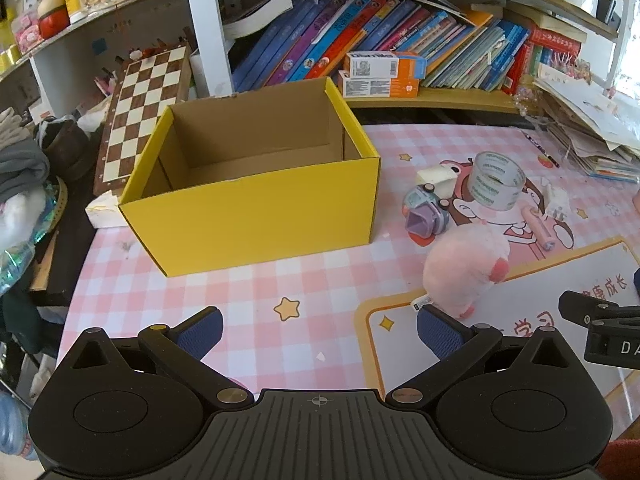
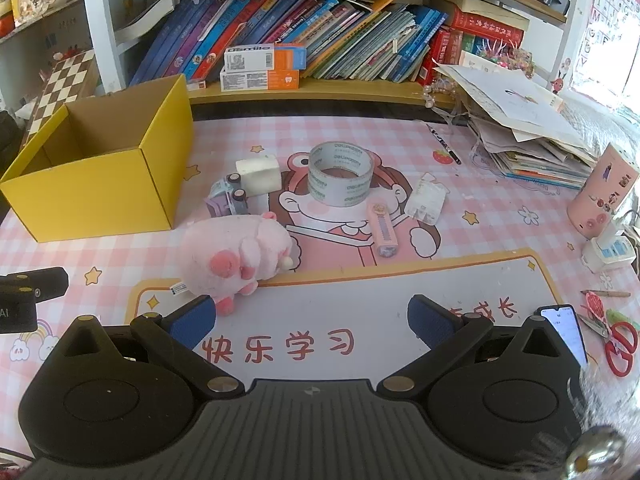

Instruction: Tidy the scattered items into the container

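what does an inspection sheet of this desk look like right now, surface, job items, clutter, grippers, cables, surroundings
surface: pink checked desk mat, cartoon print.
job's things: yellow box open and empty; plush toy, tape roll, white block, purple toy car, pink utility knife, small packet scattered beside it.
clutter: phone, red scissors, pink cup, paper pile.
grippers: left gripper and right gripper open, holding nothing.
cables: white charger, cord unclear.
surroundings: bookshelf, chessboard.
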